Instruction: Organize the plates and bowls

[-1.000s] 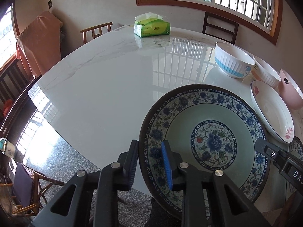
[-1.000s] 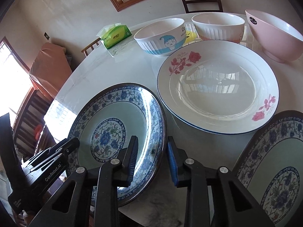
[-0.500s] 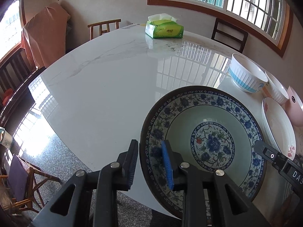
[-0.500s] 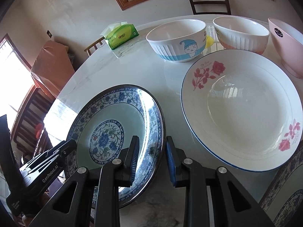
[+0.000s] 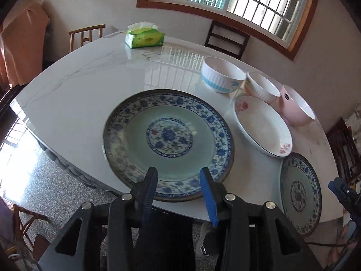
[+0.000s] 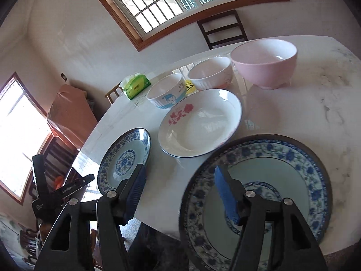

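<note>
I am backing both grippers off the left blue-and-white plate [image 5: 168, 140], now lying flat at the table's [image 5: 74, 94] near edge. Left gripper [image 5: 179, 192] and right gripper [image 6: 180, 192]: jaws just opening, nothing between them. Next grip: second blue-and-white plate [image 6: 259, 180], rim at 6 o'clock, lifting level.

The left hand-held gripper [image 5: 178, 192] points steeply down. Its jaws have just been opening and now stand apart, and nothing is pressed between its blue pads [image 5: 208, 195]. The right hand-held gripper [image 6: 180, 194] points down at a smaller angle. Its jaws have also just been opening and now stand wider than the left ones, and they grip nothing.
</note>
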